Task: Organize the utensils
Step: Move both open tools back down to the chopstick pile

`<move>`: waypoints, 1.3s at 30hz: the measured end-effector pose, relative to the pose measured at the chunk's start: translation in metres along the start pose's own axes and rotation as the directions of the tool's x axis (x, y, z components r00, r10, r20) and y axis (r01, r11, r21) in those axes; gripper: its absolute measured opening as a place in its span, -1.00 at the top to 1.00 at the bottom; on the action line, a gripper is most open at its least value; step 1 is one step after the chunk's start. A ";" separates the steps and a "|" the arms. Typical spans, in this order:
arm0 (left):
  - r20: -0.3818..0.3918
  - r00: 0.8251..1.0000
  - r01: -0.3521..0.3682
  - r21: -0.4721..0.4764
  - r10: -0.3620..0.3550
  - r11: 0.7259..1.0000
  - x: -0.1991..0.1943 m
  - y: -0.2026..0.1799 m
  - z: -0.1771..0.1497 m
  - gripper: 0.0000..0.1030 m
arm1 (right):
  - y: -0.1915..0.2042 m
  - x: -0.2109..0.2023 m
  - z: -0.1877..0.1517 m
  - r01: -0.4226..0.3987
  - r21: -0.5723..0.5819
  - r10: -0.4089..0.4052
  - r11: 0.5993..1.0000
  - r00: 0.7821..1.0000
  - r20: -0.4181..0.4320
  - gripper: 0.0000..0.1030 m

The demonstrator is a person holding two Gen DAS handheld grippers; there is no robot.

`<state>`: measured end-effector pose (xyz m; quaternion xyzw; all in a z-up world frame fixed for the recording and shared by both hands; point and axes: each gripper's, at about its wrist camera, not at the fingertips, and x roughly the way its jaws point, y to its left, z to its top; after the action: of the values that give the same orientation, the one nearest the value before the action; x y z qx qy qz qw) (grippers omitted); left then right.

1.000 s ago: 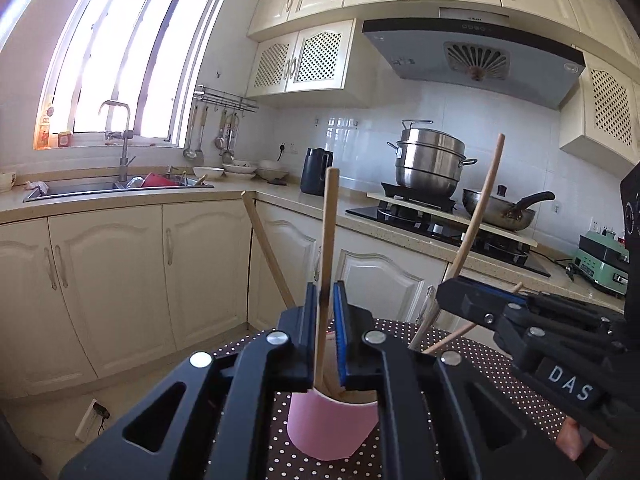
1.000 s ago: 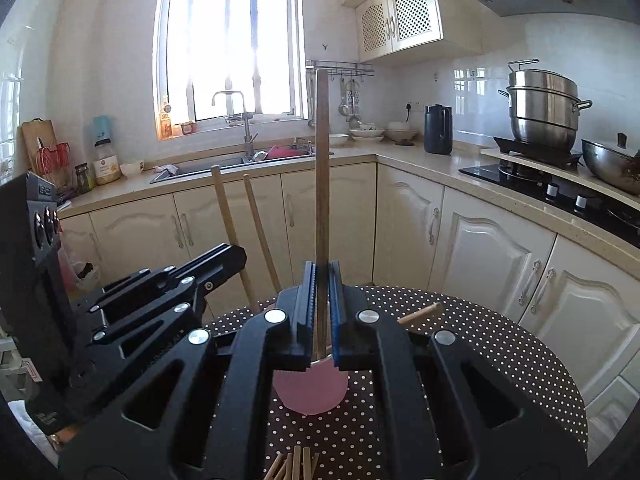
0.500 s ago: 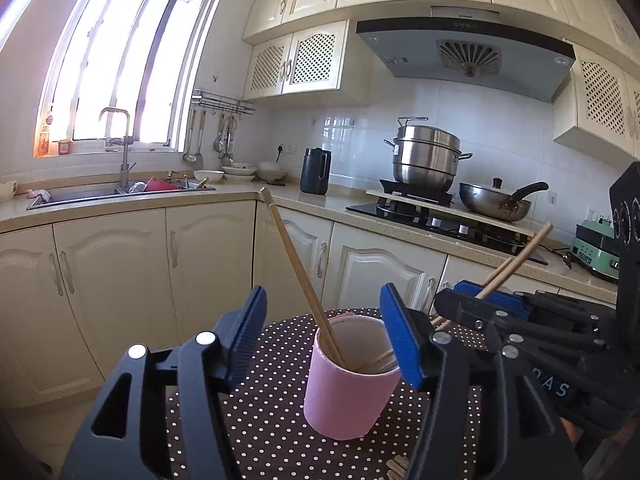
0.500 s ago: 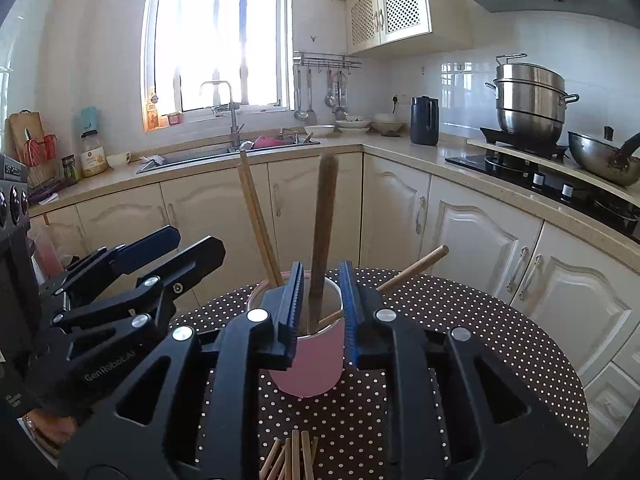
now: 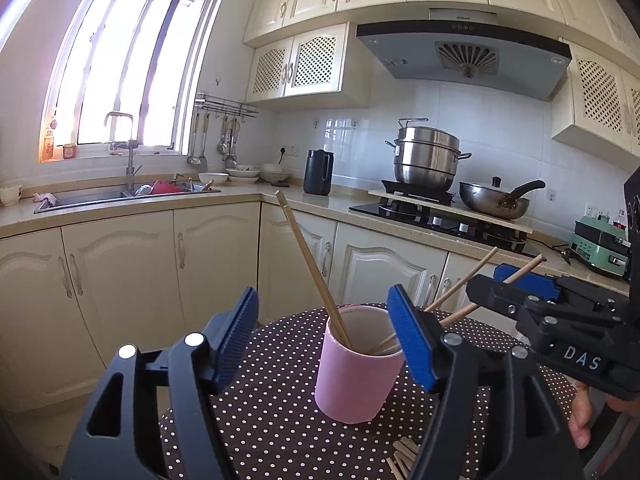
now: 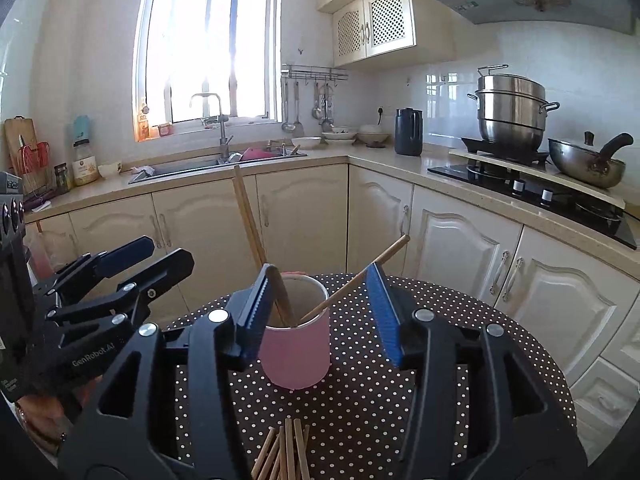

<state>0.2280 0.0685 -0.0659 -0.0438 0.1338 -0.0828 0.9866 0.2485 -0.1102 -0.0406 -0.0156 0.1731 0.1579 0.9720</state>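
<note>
1. The left claw (image 5: 324, 340) has its blue-padded jaws spread and opening wider; nothing is pressed between the pads, and the pink cup (image 5: 356, 376) shows in the gap beyond them.
2. The right claw (image 6: 320, 316) is also opening, its pads apart and gripping nothing. A brown chopstick (image 6: 280, 300) stands in the cup just beside its left-hand pad; whether it touches the pad I cannot tell.
3. In the left wrist view the right claw reaches in from the right edge, marked "DAS", with a fingertip of the person's hand (image 5: 580, 420) below it. In the right wrist view the left claw comes in from the left edge.
4. The pink cup stands upright on the desk (image 6: 460, 320), which wears a dark brown cloth with white dots. It sits between the two claws, near the far edge.
5. Several wooden chopsticks lean out of the cup: one long one (image 5: 312, 268) tilts up and to the left, others (image 5: 476, 276) slant to the right over the rim.
6. More loose chopsticks (image 6: 286, 452) lie in a small bundle on the cloth, at the near edge, under the right claw.
7. Behind the desk run cream cabinets (image 5: 120, 280) under a pale worktop, with a sink (image 5: 92, 196) and tap below a bright window.
8. Further right stand a black kettle (image 5: 318, 178), a steel steamer pot (image 5: 428, 160) and a wok (image 5: 496, 200) on the hob, under an extractor hood.
</note>
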 end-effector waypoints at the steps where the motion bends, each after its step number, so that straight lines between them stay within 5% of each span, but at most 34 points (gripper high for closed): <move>1: -0.002 1.000 -0.001 0.002 0.001 1.000 -0.002 0.000 0.000 -0.29 | 0.000 -0.002 -0.001 0.001 -0.002 -0.001 1.000 1.000 -0.002 0.07; 14: -0.038 0.999 0.002 0.070 0.000 0.998 -0.022 -0.017 -0.010 -0.30 | -0.008 -0.029 -0.019 0.025 0.027 -0.024 0.999 0.999 -0.038 0.05; 26: -0.189 0.982 0.030 0.145 -0.002 0.989 -0.027 -0.038 -0.037 -0.30 | -0.019 -0.047 -0.048 0.064 0.041 -0.058 0.997 0.989 -0.133 0.05; 33: -0.317 0.949 0.058 0.146 -0.009 0.988 -0.022 -0.048 -0.055 -0.30 | -0.021 -0.050 -0.064 0.058 0.045 -0.048 0.997 0.980 -0.192 0.05; 36: -0.383 0.923 0.069 0.110 -0.022 0.992 -0.018 -0.049 -0.063 -0.30 | -0.024 -0.050 -0.071 0.054 0.048 -0.042 0.997 0.973 -0.225 0.05; 39: -0.486 0.874 0.055 0.059 -0.019 0.997 -0.008 -0.046 -0.072 -0.30 | -0.028 -0.047 -0.076 0.042 0.055 -0.025 0.998 0.961 -0.275 0.05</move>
<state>0.1941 0.0204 -0.1282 0.0107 0.3725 -0.1146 0.9208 0.1903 -0.1573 -0.0970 -0.0109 0.3101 0.1323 0.9414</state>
